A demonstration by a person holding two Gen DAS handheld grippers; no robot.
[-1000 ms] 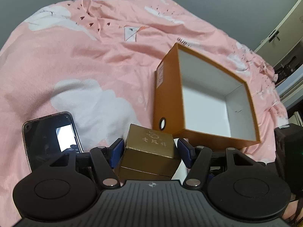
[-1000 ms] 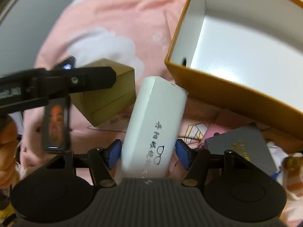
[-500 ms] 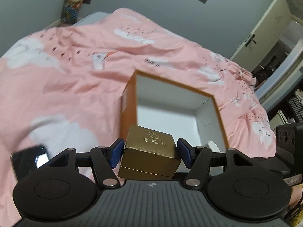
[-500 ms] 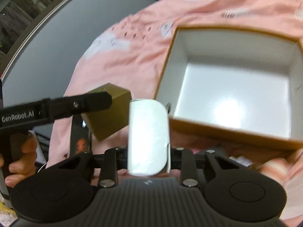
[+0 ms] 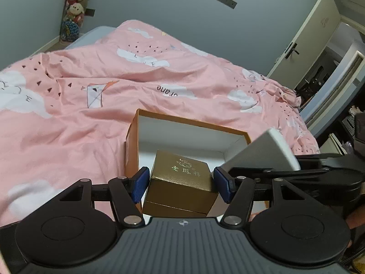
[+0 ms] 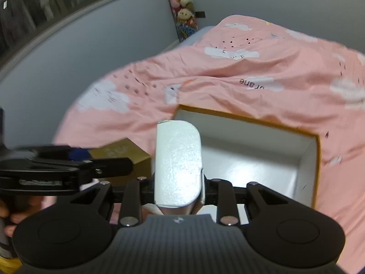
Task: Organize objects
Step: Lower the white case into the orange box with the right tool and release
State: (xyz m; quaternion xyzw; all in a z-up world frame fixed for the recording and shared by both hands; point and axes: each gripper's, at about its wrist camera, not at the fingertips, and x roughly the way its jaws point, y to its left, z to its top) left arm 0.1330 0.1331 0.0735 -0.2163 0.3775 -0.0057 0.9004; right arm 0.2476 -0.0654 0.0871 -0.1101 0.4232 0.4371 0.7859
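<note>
orange box (image 5: 131, 141): top open, inside bare
L side: white case (image 5: 262, 150) just beside gold box (image 5: 182, 178)
bed (image 5: 68, 118): bare round box

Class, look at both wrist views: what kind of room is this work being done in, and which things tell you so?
Most likely a bedroom. A pink cloud-print duvet covers a bed, soft toys hang in the corner by the wall, and a door with a handle stands at the far side.
</note>
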